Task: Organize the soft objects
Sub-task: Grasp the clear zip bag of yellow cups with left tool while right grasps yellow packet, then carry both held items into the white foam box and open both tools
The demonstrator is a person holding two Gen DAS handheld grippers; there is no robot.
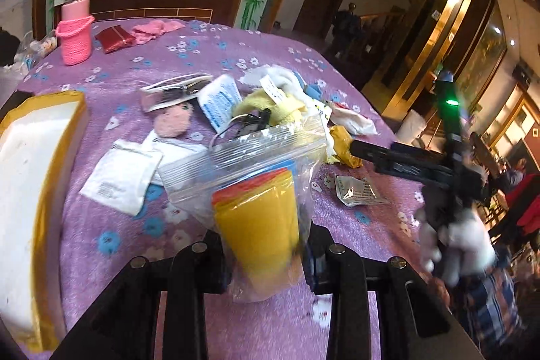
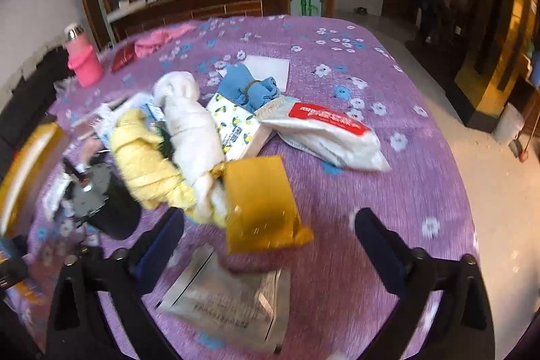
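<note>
Left gripper [image 1: 263, 253] clamps a clear zip bag [image 1: 249, 177] of yellow cloths above the purple floral tablecloth [image 1: 209, 56]; right gripper [image 2: 270, 235] gapes wide, empty, over a gold packet [image 2: 263, 201].

Purple flower-print tablecloth [image 2: 388, 191], pink bottle [image 1: 76, 29], yellow cloth [image 1: 260, 225] in clear bag [image 1: 243, 157]

The left gripper [image 1: 265, 253] points forward and down, its two black fingers [image 1: 211, 258] drawn close and clamped on the lower end of a clear zip bag [image 1: 249, 188]. In the left wrist view the right gripper [image 1: 362, 147] reaches in from 3 o'clock, held by a white-gloved hand [image 1: 462, 245] that is blurred. In its own view the right gripper [image 2: 268, 237] tilts downward, fingers [image 2: 379, 242] spread wide with nothing pressed between them.
</note>
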